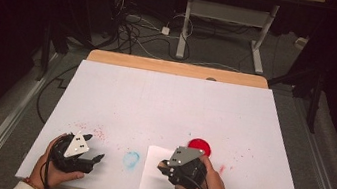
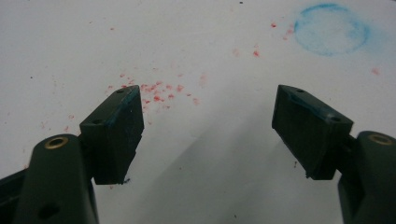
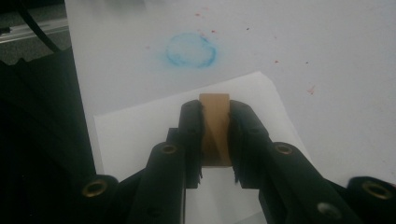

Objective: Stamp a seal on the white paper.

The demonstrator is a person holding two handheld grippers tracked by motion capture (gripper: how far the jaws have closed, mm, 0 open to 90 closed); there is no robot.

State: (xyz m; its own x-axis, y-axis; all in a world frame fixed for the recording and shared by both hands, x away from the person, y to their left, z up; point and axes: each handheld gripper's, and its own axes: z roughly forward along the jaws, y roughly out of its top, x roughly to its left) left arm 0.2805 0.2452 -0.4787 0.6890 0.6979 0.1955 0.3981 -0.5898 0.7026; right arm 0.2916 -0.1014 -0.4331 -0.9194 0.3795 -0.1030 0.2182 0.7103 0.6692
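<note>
On the white table cover [image 1: 170,100], the right gripper [image 3: 215,140] is clamping a small tan block [image 3: 215,133] over a white paper sheet [image 3: 140,126], probably lowering to stamp or rub it. The left gripper [image 2: 205,126] is waiting, jaws apart. The block's underside is hidden.
</note>
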